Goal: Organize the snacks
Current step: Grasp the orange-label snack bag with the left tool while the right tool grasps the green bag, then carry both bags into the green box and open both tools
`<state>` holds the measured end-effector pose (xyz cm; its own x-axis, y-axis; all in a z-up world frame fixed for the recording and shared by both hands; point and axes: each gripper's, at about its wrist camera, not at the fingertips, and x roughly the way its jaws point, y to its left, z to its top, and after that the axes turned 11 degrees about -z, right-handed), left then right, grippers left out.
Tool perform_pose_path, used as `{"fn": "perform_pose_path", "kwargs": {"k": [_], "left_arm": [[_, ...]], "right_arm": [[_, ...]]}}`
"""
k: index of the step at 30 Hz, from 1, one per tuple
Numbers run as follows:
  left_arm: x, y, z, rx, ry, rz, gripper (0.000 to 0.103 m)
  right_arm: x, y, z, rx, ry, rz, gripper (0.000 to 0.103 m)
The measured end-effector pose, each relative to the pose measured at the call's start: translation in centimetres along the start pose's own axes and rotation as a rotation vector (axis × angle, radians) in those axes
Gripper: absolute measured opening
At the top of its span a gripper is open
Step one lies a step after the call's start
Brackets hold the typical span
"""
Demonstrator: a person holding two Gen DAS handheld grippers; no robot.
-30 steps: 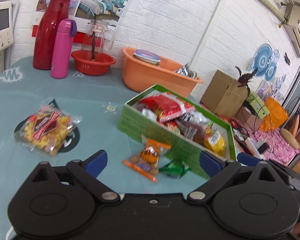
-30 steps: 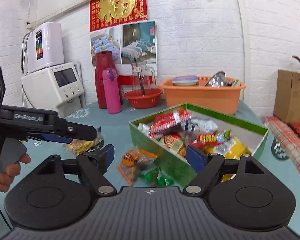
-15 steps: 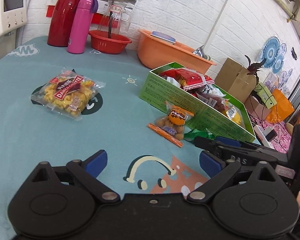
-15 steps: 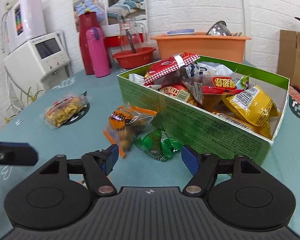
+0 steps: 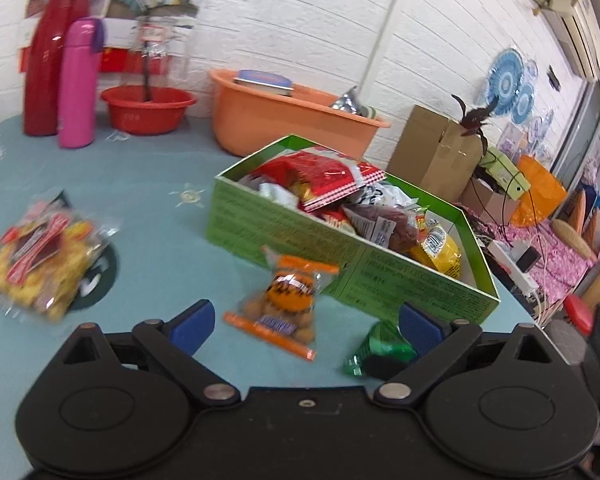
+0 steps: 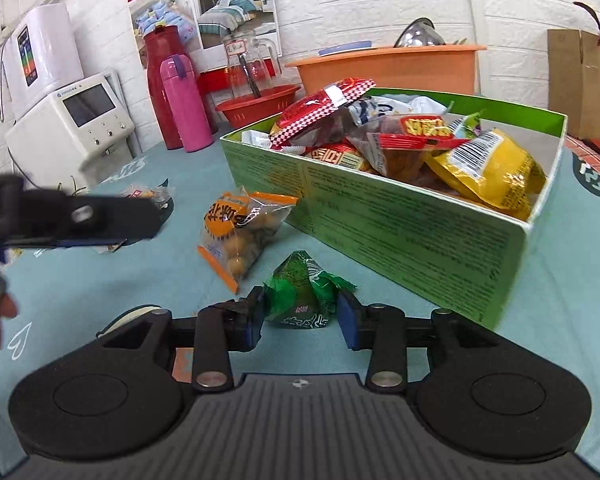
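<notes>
A green box (image 6: 399, 232) (image 5: 284, 236) full of snack packs stands on the teal cloth. In front of it lie an orange nut pack (image 6: 240, 228) (image 5: 288, 304) and a small green candy pack (image 6: 303, 292) (image 5: 375, 352). My right gripper (image 6: 301, 322) has narrowed its blue pads (image 6: 349, 320) around the green candy pack, which sits between them on the cloth. My left gripper (image 5: 303, 326) is open and empty, just before the orange nut pack. A yellow snack pack (image 5: 40, 256) lies at the left.
An orange tub (image 5: 288, 116), a red bowl (image 5: 148, 108), a pink bottle (image 5: 78, 84) and a red flask (image 5: 46, 60) stand along the back wall. A white appliance (image 6: 68, 124) stands at the left. The left gripper's arm (image 6: 72, 218) shows in the right wrist view.
My right gripper has moved forward and down onto the green candy pack and its fingers have closed in around it. My left gripper has moved forward toward the orange nut pack, still open.
</notes>
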<state>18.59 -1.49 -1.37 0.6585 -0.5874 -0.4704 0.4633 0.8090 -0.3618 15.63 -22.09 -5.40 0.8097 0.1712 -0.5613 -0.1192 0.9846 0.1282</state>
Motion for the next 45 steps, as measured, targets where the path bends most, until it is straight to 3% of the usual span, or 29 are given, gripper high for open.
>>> {"fn": "perform_pose_path", "kwargs": {"k": [3, 10, 11, 12, 21, 25, 31, 37, 45], "left_arm": [[2.7, 0.0, 0.7, 0.029, 0.03, 0.011, 0.103], [5.8, 1.7, 0.9, -0.013, 0.091, 0.047, 0.103], [6.0, 1.8, 0.8, -0.016, 0.096, 0.055, 0.1], [6.1, 2.0, 0.8, -0.018, 0.104, 0.056, 0.081], [4.6, 1.7, 0.3, -0.072, 0.131, 0.005, 0.077], [3.1, 0.4, 0.4, -0.083, 0.111, -0.046, 0.077], [0.6, -2.6, 2.6, -0.04, -0.002, -0.107, 0.076], [1.0, -5.0, 5.2, 0.011, -0.083, -0.134, 0.076], [5.0, -5.8, 7.1, 0.039, -0.093, -0.125, 0.077]], "right_arm": [[-0.4, -0.6, -0.1, 0.017, -0.001, -0.003, 0.068], [-0.5, -1.2, -0.2, 0.032, 0.002, -0.01, 0.068], [-0.3, -1.2, -0.2, 0.035, 0.0, -0.005, 0.068], [-0.3, -1.2, -0.2, 0.036, 0.001, -0.001, 0.068], [-0.7, -1.1, -0.2, 0.03, 0.0, 0.023, 0.066], [-2.1, -1.3, 0.0, 0.032, -0.034, 0.053, 0.066], [-5.3, -2.2, 1.2, 0.043, -0.151, 0.071, 0.066], [-6.8, -3.7, 3.1, 0.037, -0.266, -0.029, 0.067], [-5.0, -6.3, 4.5, 0.042, -0.307, -0.177, 0.067]]}}
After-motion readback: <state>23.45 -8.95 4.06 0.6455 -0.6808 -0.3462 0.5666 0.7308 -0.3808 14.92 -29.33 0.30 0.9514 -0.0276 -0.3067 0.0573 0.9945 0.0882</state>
